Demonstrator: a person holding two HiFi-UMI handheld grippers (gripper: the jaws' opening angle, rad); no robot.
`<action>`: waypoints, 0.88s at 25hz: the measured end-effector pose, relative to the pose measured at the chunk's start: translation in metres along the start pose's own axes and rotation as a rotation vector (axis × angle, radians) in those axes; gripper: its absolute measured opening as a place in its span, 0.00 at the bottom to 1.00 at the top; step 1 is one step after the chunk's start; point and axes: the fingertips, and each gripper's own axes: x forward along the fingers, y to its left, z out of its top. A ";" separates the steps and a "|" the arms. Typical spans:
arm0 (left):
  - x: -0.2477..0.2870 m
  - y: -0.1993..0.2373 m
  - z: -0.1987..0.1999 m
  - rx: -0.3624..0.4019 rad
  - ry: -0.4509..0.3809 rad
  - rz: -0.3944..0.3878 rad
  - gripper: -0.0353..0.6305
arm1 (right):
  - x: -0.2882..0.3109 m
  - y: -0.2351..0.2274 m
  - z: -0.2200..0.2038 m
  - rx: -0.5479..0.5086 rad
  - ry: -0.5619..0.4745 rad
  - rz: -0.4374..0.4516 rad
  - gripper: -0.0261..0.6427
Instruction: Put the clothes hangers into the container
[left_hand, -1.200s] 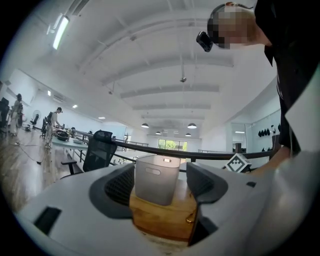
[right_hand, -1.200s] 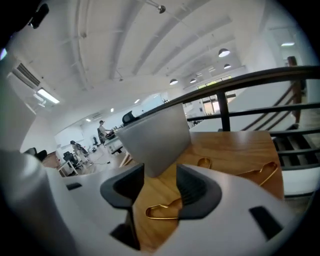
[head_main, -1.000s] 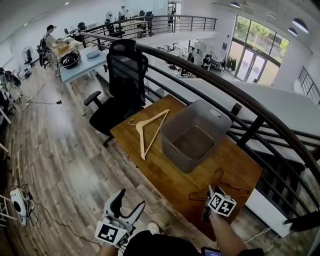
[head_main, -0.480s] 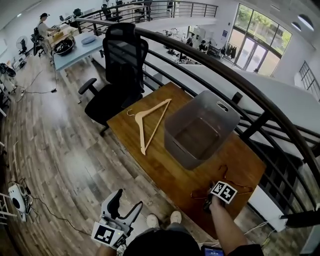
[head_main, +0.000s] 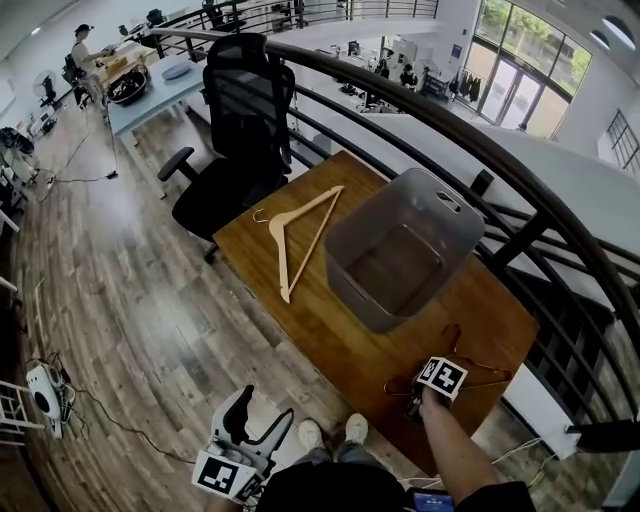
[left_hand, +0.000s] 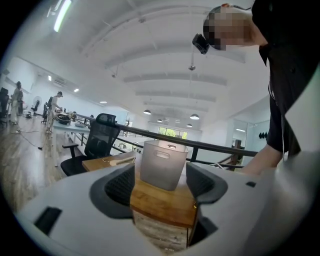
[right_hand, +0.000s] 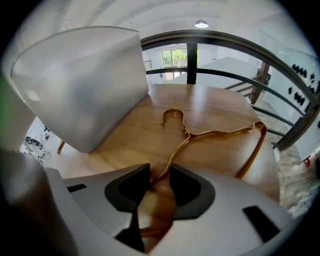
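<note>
My left tool (left_hand: 164, 190) hangs with its jaws apart and nothing gripped between them. Through the gap I see the near corner of the wooden bench (left_hand: 161, 206), with the grey container (left_hand: 162, 165) standing upright on it. A pale wooden hanger (left_hand: 121, 160) lies on the bench left of the container, with a black office chair (left_hand: 100, 137) beyond it.

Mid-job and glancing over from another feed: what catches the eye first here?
The big grey container sits empty in the middle of the wooden table, with a wooden hanger lying flat to its left. At the near edge, the right tool is closing around one arm of a copper-coloured wire hanger. The left tool hangs open and empty, off the table.
</note>
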 end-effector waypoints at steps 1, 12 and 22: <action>0.000 -0.001 -0.003 -0.001 0.008 0.004 0.55 | 0.000 -0.001 -0.001 -0.006 -0.002 0.004 0.20; 0.040 -0.033 -0.003 0.015 0.022 -0.098 0.55 | -0.021 -0.001 -0.001 -0.084 -0.027 0.131 0.05; 0.089 -0.073 0.015 0.058 0.014 -0.243 0.54 | -0.085 -0.016 0.046 0.004 -0.191 0.256 0.04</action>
